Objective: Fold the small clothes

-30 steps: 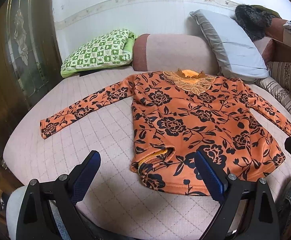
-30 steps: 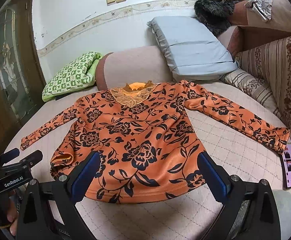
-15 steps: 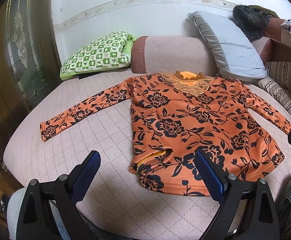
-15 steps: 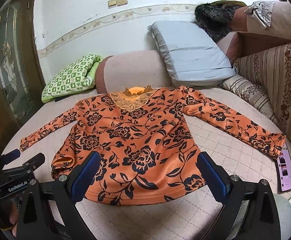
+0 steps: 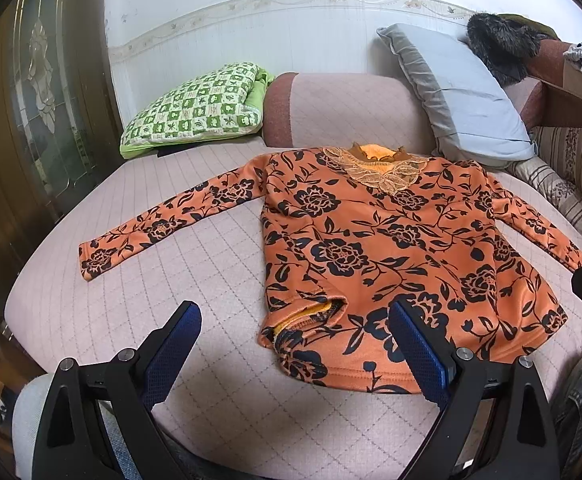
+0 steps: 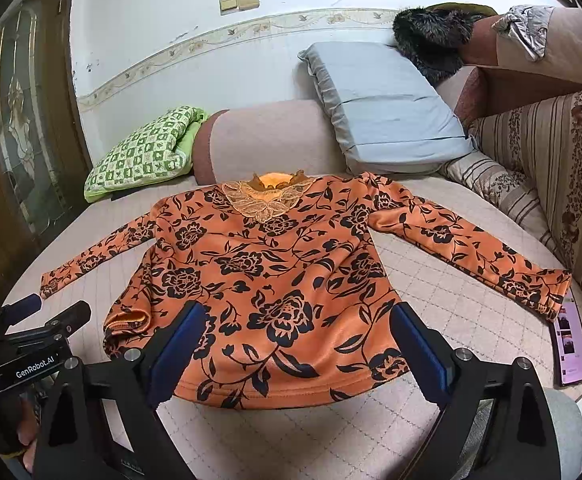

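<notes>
Grippers raised; "GenRobot.AI" on left gripper (image 6: 57,306)

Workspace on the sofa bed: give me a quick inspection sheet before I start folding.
Surface: pink quilted sofa bed, flat, with room around the garment.
Job's things: orange floral top lying face up, both sleeves spread out; near left hem corner turned up, showing yellow lining.
Clutter: phone with its screen lit, just past the right sleeve cuff; green checked pillow and grey pillow at the back.
Grippers: left gripper open, above the hem corner, holding nothing; right gripper open, above the hem, holding nothing.
Cables: nothing seen.
Surroundings: white wall, glass-panelled door on the left, striped cushions on the right, dark furry item on the armrest.
</notes>
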